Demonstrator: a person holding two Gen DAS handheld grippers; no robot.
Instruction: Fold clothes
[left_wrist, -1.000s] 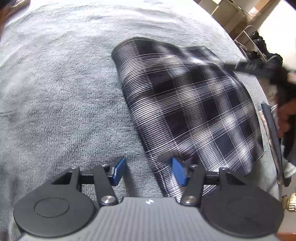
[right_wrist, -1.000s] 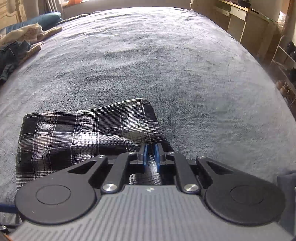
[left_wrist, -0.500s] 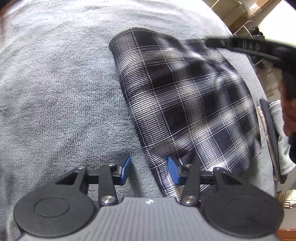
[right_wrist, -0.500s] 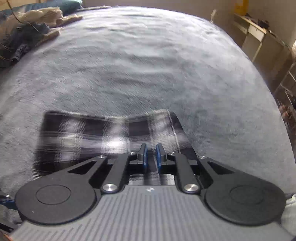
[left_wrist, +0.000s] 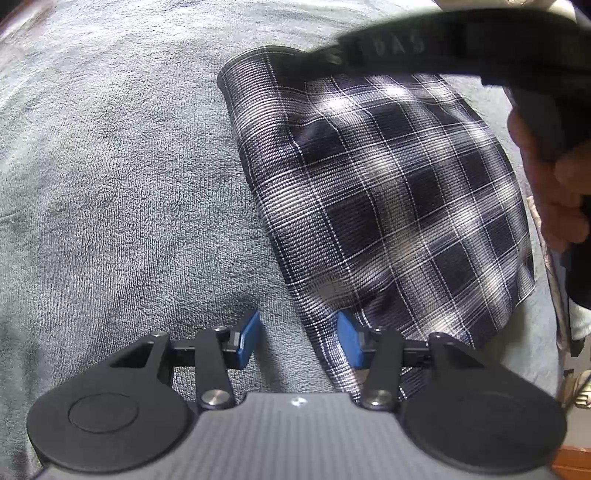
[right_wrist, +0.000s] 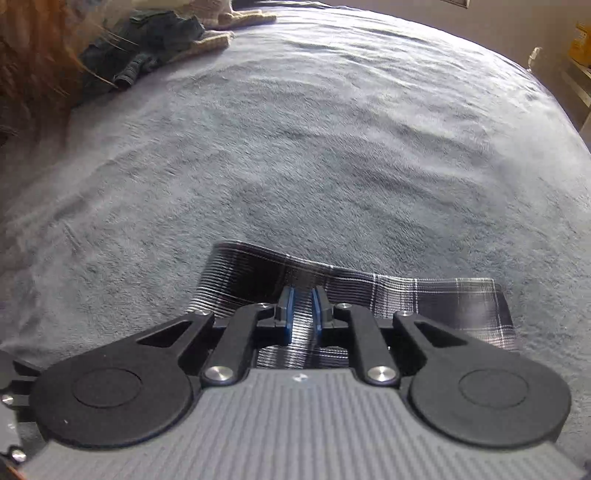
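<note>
Plaid: one folded cloth (left_wrist: 388, 192), two claws, left claw (left_wrist: 299, 341) empty.

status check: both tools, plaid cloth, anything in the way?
Left tool open, straddling the plaid cloth edge, not pinching. Right tool nearly shut above the cloth; grip unclear. Cloth folded on grey blanket. No obstruction.

We count 1 plaid garment (left_wrist: 388, 192), folded, lying on 1 grey blanket (left_wrist: 122, 177). We count 2 grippers: 1 left gripper (left_wrist: 298, 338) and 1 right gripper (right_wrist: 303, 310), each with 2 blue pads, 4 pads in all. We count 1 hand (left_wrist: 554, 177) on the right gripper's handle. We count 1 heap of clothes (right_wrist: 162, 40) at the far edge; its separate pieces we cannot count.
</note>
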